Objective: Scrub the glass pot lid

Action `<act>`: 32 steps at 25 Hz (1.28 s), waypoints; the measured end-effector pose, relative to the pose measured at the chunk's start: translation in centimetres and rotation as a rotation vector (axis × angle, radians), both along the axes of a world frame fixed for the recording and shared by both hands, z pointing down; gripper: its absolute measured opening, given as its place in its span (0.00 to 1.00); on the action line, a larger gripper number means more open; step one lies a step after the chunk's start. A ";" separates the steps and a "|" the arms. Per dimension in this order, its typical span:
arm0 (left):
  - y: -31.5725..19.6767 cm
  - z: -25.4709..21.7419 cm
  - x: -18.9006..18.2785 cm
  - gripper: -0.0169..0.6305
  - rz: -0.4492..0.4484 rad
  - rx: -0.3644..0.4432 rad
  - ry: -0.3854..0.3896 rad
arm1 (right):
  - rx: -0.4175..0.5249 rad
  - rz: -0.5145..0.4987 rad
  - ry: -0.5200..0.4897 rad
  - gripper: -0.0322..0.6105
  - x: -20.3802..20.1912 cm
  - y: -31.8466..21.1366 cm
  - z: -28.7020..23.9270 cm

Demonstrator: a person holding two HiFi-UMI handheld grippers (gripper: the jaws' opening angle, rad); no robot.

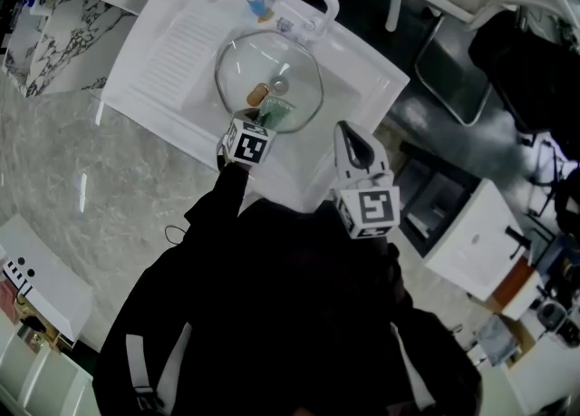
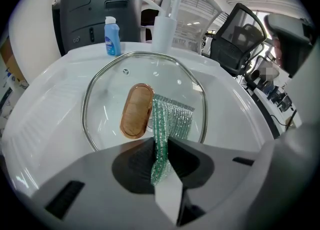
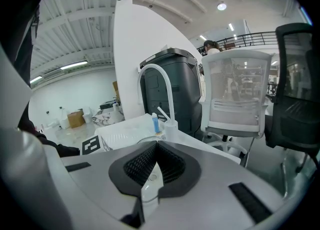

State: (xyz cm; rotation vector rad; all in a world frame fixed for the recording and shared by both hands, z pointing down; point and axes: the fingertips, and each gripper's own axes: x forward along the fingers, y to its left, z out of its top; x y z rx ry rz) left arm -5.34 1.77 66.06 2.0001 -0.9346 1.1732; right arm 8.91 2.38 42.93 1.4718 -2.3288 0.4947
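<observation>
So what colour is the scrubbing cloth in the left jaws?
Sparkly green scrubbing cloth, clearest in the left gripper view.

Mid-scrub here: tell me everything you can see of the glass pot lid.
The glass pot lid is round, of clear glass, with a thin metal rim and an oblong wooden handle at its middle, facing up. A few small dots, perhaps holes or fittings, show near its far edge. It lies in the white sink. A green mesh scrubber, clamped in the left gripper, rests on the glass just right of the handle.
</observation>
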 end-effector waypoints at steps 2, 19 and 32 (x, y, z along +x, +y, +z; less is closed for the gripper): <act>0.0 0.1 -0.5 0.14 0.014 0.006 -0.028 | 0.004 -0.001 -0.001 0.06 -0.1 0.0 0.0; -0.6 -6.0 -1.9 0.14 -0.024 0.117 0.015 | 0.067 -0.006 0.003 0.05 -0.3 0.3 -1.6; -2.9 -15.0 -0.5 0.14 -0.076 0.300 0.140 | 0.140 0.033 0.015 0.06 0.1 1.3 -4.8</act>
